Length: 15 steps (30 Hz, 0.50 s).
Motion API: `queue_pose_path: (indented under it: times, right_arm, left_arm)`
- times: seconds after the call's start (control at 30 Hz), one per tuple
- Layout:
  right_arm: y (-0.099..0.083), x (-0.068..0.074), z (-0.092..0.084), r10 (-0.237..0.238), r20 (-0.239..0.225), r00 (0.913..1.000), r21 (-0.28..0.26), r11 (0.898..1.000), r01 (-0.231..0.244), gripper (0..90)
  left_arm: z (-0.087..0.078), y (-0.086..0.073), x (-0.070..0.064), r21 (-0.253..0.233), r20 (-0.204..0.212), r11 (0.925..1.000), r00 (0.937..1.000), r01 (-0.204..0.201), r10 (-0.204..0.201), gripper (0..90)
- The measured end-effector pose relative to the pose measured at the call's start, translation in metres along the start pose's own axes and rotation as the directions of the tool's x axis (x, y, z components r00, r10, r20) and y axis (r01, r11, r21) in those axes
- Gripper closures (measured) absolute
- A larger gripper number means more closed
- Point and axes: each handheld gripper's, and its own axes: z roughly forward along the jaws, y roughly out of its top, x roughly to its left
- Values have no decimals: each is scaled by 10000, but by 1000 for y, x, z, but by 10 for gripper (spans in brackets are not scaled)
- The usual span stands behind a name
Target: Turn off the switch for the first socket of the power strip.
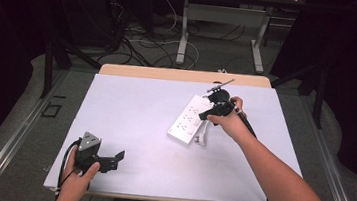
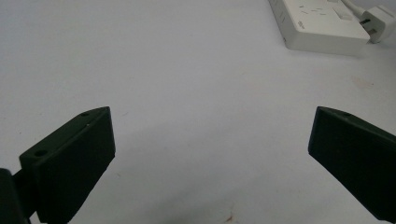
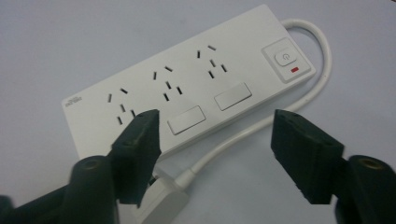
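The right hand-held gripper [image 3: 215,140] hovers over the white power strip [image 3: 187,88], jaws apart. The left hand-held gripper [image 2: 210,154] sits well away from the strip on the bench [image 1: 140,111], jaws apart.

desk [image 1: 131,100]: white sheet over wood top | floor [image 1: 212,49]: grey, tangled cables [image 1: 147,39] | second table [image 1: 225,15] behind, white legs | surroundings dark, black curtains [image 1: 350,73]

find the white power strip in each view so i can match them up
High view: power strip lies right of centre on the table, by the right gripper.
Left gripper view: its end shows at the top right.
Right gripper view: across the centre.
Shared landmark: its white plug, beside the strip.
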Motion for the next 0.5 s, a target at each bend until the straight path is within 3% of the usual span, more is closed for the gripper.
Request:
queue_pose_path:
  times: [0.13,0.23,0.33,0.5]
  right_arm:
    - [-6,2,-6,-152,-76,9999,-186,9997,151,163]
    - [-11,3,-10,-157,-152,9998,-351,9993,152,148]
    - [-16,3,-13,-269,200,9994,-609,9977,281,120]
    - [-23,3,-20,-91,45,9999,-888,9960,95,23]
  left_arm:
    - [0,0,0,4,-9,10000,10000,9,-9,5]
    - [0,0,0,-1,-11,10000,10000,7,-7,5]
    - [0,0,-1,-11,-9,10000,10000,30,-30,5]
    - [0,0,0,20,-18,10000,10000,15,-15,5]
